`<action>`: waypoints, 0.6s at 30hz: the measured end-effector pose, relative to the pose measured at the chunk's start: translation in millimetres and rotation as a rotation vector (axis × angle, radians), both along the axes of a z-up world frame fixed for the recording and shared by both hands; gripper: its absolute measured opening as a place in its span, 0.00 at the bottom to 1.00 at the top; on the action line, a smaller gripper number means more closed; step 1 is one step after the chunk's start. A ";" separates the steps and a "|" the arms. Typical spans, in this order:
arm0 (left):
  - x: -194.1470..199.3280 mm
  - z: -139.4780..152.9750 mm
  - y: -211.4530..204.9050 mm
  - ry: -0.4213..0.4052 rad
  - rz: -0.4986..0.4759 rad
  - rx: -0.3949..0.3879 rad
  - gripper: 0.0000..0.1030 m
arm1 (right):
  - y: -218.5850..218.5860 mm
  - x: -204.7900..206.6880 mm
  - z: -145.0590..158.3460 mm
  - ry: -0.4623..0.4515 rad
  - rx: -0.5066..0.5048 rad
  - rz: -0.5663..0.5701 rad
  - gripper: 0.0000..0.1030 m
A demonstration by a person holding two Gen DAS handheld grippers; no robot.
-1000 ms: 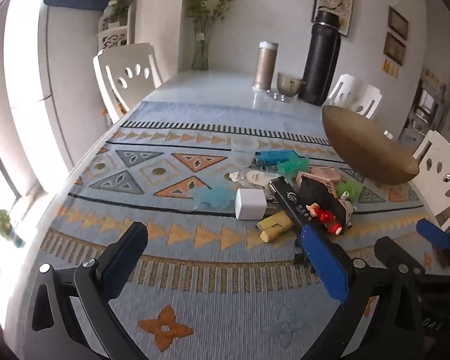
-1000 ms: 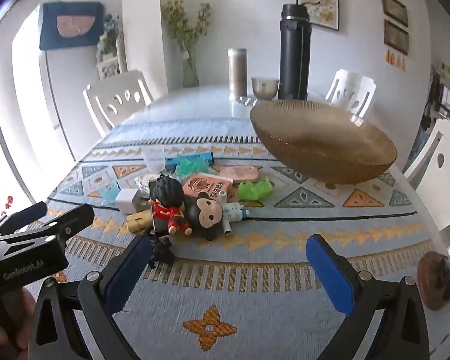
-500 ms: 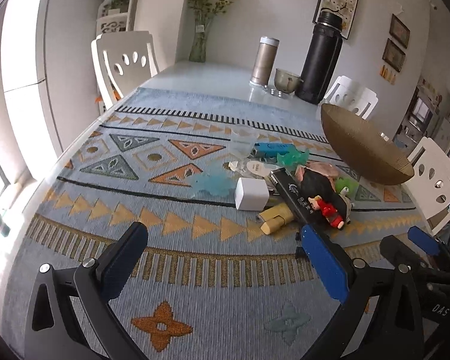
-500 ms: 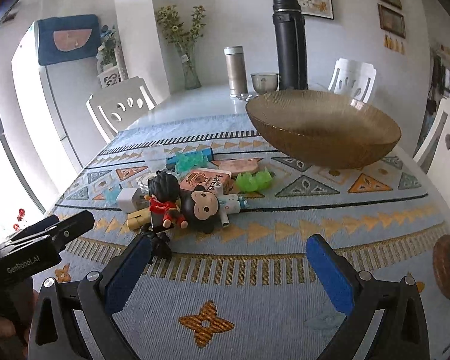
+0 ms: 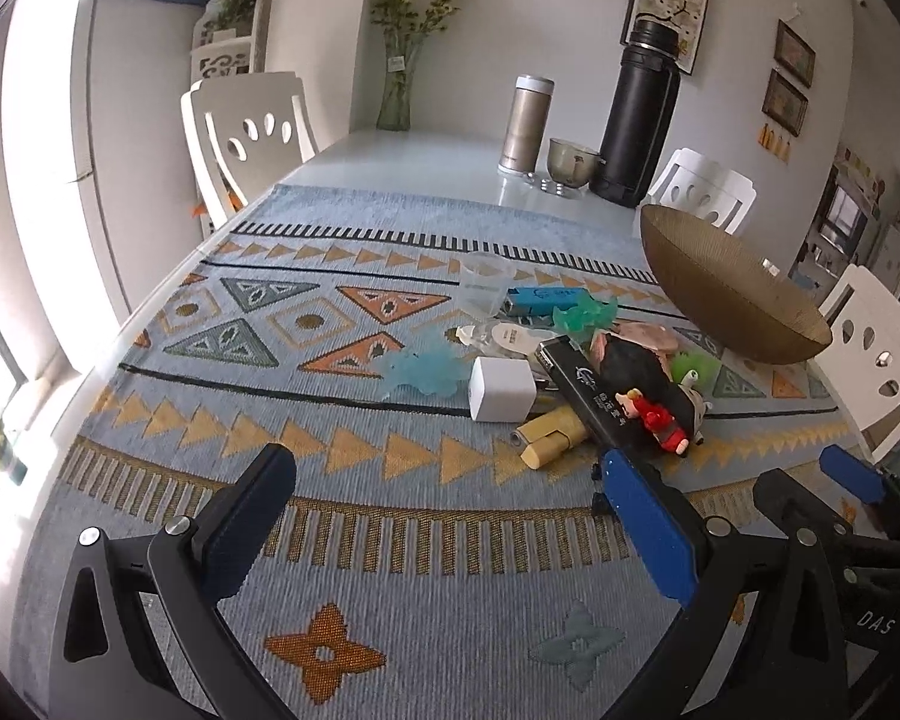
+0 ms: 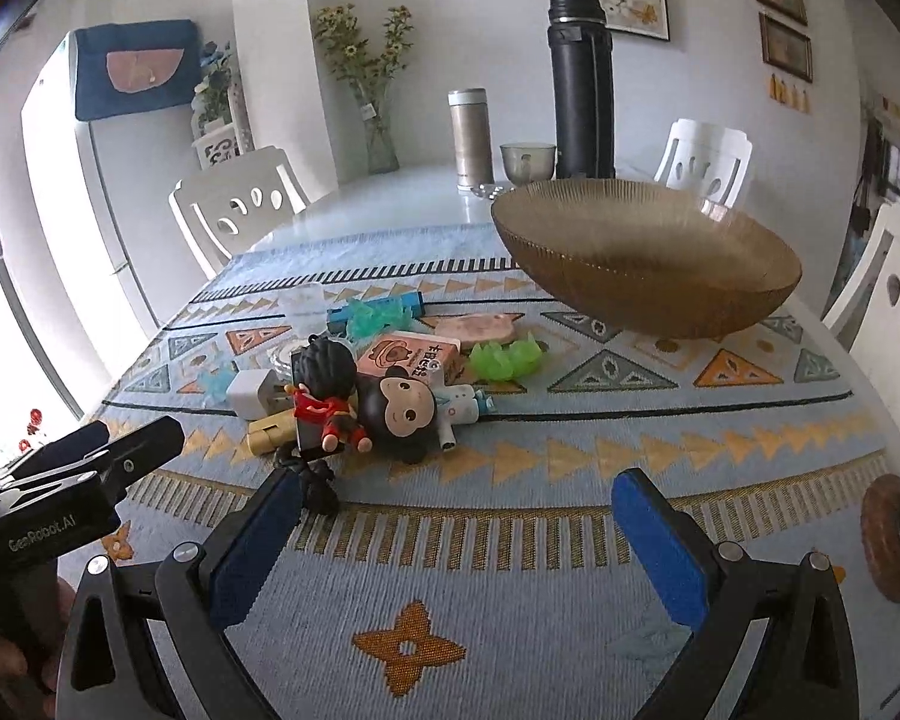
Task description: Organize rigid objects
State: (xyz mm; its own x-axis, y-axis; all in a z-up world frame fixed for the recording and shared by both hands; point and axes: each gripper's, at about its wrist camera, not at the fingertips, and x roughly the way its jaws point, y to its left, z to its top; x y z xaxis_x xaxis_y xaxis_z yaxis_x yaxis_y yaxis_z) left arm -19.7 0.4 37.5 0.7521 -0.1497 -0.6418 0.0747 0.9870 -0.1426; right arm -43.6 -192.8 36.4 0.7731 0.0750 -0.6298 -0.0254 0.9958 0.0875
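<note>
A pile of small objects lies mid-table on the patterned cloth: a white charger cube [image 5: 501,389] [image 6: 251,393], a black-haired doll in red [image 6: 329,387] [image 5: 651,402], a monkey figure [image 6: 403,411], a pink box [image 6: 407,358], green clips [image 6: 505,358], a blue lighter [image 5: 543,299] and a yellow tube [image 5: 551,443]. A brown ribbed bowl [image 6: 648,258] [image 5: 726,294] stands to the right of the pile. My left gripper [image 5: 450,516] is open and empty, short of the pile. My right gripper [image 6: 453,525] is open and empty, also short of it.
A black thermos [image 6: 582,78], a silver tumbler [image 6: 469,135], a small cup [image 6: 527,161] and a vase of flowers [image 6: 381,138] stand at the table's far end. White chairs [image 5: 249,132] surround the table. A round coaster [image 6: 891,534] lies at the right edge.
Both grippers have shifted slightly toward the pile and stayed open. The objects on the table have not moved.
</note>
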 end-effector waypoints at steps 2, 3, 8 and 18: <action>-0.2 0.5 -1.5 -0.003 0.000 0.009 0.99 | 1.5 -0.8 0.5 -0.006 -0.012 -0.008 1.00; 0.2 0.7 -2.2 -0.002 0.000 0.014 0.99 | 1.8 -1.0 0.7 -0.007 -0.017 -0.012 1.00; 0.2 0.4 -2.2 -0.004 -0.003 0.016 0.99 | 1.9 -0.6 0.3 -0.006 -0.022 -0.014 1.00; 0.9 -1.4 -1.2 0.008 0.001 0.007 0.99 | -2.3 -1.9 0.7 -0.016 0.004 -0.029 1.00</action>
State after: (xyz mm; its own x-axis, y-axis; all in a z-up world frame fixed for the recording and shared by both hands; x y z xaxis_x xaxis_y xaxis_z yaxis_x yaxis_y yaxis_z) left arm -18.8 -0.8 36.1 0.7472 -0.1443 -0.6487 0.0728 0.9880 -0.1359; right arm -45.5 -195.1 37.0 0.7847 0.0548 -0.6174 0.0024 0.9958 0.0914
